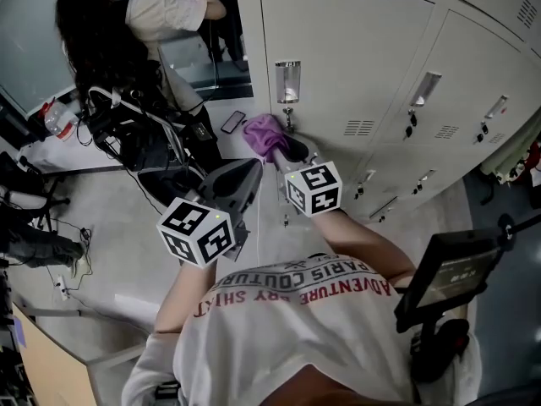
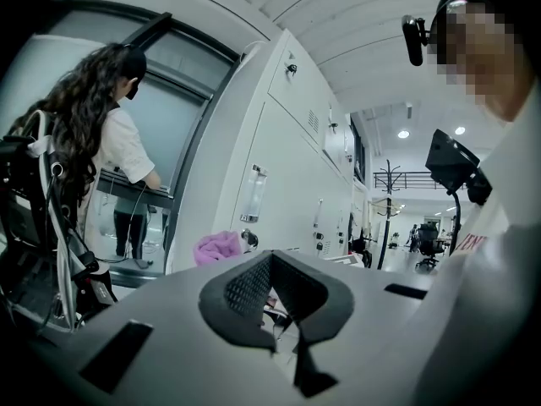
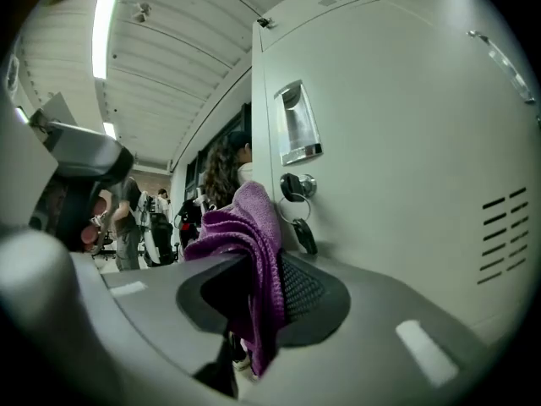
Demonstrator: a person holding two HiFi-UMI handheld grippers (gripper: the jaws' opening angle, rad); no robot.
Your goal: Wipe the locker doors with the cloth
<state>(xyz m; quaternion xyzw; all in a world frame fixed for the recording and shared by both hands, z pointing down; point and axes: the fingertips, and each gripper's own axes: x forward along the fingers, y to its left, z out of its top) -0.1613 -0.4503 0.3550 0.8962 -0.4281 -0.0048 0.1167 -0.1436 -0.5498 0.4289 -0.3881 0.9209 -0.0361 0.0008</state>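
Far left, another person (image 1: 161, 15) stands with their back to me at a glass partition, and a tangle of dark gear and cables (image 1: 127, 125) sits on the pale floor (image 1: 110, 252) below them.

Next comes my left hand-held gripper (image 1: 241, 176). Its own view shows its jaws together with nothing between them, and it hangs short of the lockers, taking no part in the wiping.

Just right of it, the right hand-held gripper (image 1: 287, 149) is clamped on the purple cloth (image 1: 264, 132). The cloth bunches up out of the jaws, with a tail hanging below them. It sits low on the left edge of the nearest locker door (image 1: 355, 66), under the label holder (image 1: 287, 81) and right beside the lock (image 3: 297, 186) with its dangling key (image 3: 304, 235). I cannot tell whether the cloth is pressing on the metal or only just beside it.

I judge the job to be early. The cloth is on one corner of one door, nothing shows which panels are already wiped, and the doors running off to the right (image 1: 473, 74) look like they are yet to do.

The doors are smooth, pale painted metal. The holders, locks, keys and vent slots (image 1: 359, 128) stand out from it and could snag the cloth.

Beyond is a long room with a ribbed ceiling and strip lights.
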